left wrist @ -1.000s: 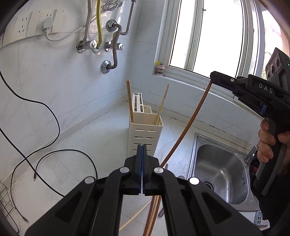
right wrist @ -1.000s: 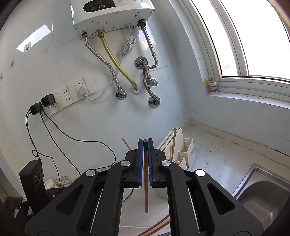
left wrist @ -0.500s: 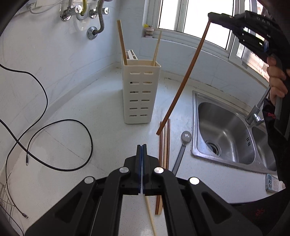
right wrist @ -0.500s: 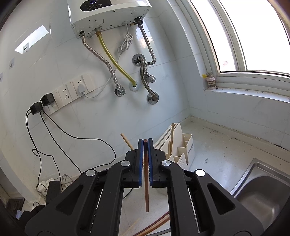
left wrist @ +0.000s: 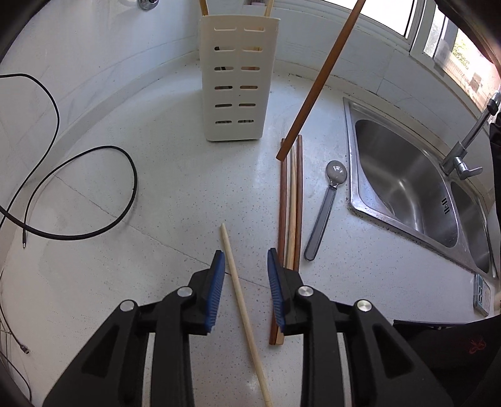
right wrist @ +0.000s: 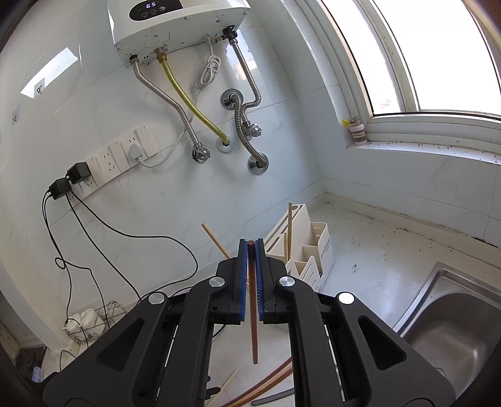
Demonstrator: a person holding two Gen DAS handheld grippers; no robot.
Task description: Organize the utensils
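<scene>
My left gripper [left wrist: 245, 263] is open, low over the counter, its jaws either side of a pale chopstick [left wrist: 242, 308] lying there. Three brown chopsticks [left wrist: 291, 219] and a grey spoon [left wrist: 325, 206] lie just to its right. My right gripper [right wrist: 251, 247] is shut on a dark brown chopstick [right wrist: 253, 325], which hangs in the air and shows slanting in the left wrist view [left wrist: 316, 90]. The cream slotted utensil holder [left wrist: 238, 78] stands behind with two chopsticks in it; it also shows in the right wrist view [right wrist: 310, 256].
A steel sink [left wrist: 407, 178] with a tap [left wrist: 469, 141] lies at the right. A black cable [left wrist: 78, 194] loops over the counter at the left. A water heater [right wrist: 178, 28], hoses and wall sockets [right wrist: 122, 156] are on the back wall.
My left gripper has tilted down toward the counter and opened around the pale chopstick. My right gripper still holds its brown chopstick, nearly unmoved.
</scene>
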